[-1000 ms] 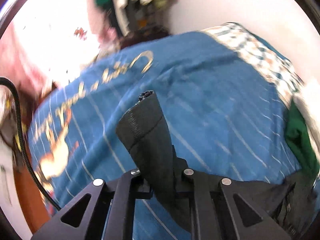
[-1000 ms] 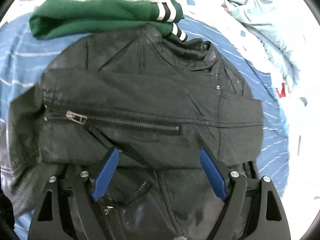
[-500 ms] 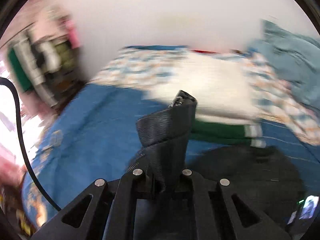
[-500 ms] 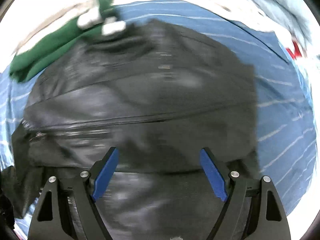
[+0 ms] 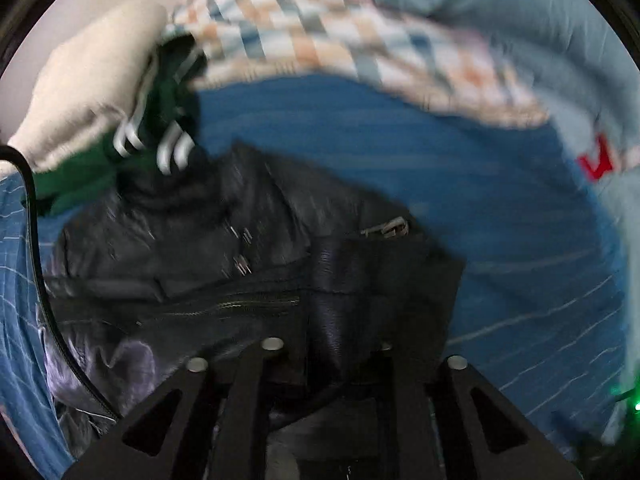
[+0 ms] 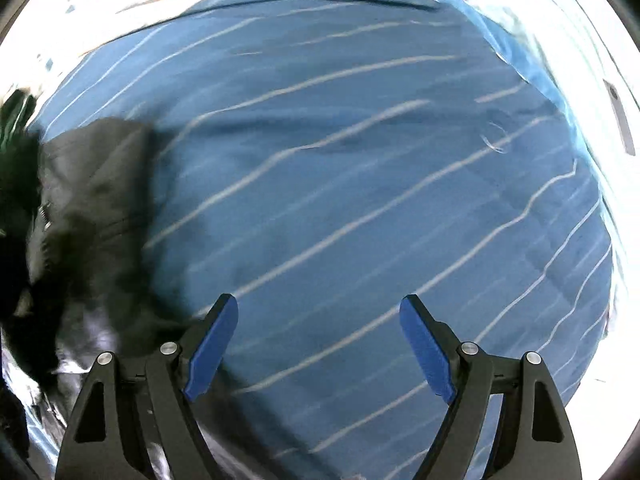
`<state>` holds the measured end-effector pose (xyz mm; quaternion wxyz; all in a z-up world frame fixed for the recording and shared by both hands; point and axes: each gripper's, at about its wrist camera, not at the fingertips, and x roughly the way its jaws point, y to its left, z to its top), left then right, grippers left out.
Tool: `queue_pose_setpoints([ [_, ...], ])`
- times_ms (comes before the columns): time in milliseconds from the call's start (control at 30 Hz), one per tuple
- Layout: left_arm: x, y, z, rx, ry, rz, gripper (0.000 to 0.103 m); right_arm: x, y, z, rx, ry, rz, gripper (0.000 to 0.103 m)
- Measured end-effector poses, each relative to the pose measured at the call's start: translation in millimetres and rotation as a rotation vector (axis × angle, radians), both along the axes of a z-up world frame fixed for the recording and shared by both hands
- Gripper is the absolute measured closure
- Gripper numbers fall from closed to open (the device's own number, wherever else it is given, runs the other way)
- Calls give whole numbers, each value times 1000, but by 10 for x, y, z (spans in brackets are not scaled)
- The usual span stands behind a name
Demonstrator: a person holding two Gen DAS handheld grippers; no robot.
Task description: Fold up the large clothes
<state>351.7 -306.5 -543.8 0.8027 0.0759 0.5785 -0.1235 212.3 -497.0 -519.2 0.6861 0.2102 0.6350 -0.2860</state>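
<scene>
My left gripper [image 5: 344, 364] has the jacket's [image 5: 224, 256] sleeve between its jaws, which have just been easing apart; the jacket lies on the blue bedspread [image 5: 500, 240]. My right gripper [image 6: 318, 344] hangs wide, empty. Sleeve fold underway; next I should drop it flat.

Blue striped bedspread [image 6: 360, 160] under apparently leather jacket [image 5: 248, 248]

Jacket [image 5: 248, 264] flat on bed [image 5: 500, 216]; folded sweater [image 5: 156, 120] touching its far-left edge, pillow [image 5: 88, 80] behind sweater, checked blanket [image 5: 340, 40] along far side.
</scene>
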Motion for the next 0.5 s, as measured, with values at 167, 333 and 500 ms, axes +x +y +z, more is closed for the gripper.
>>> queue_pose_setpoints([
  [167,-80,-67,-104,-84,50,-17,7,-138,-306,44,89,-34,2,18],
  [333,-146,98,177,-111,47,-8,7,-18,-450,149,207,-78,49,18],
  [500,-413,911,470,-90,43,181,7,255,-336,258,417,-184,70,20],
])
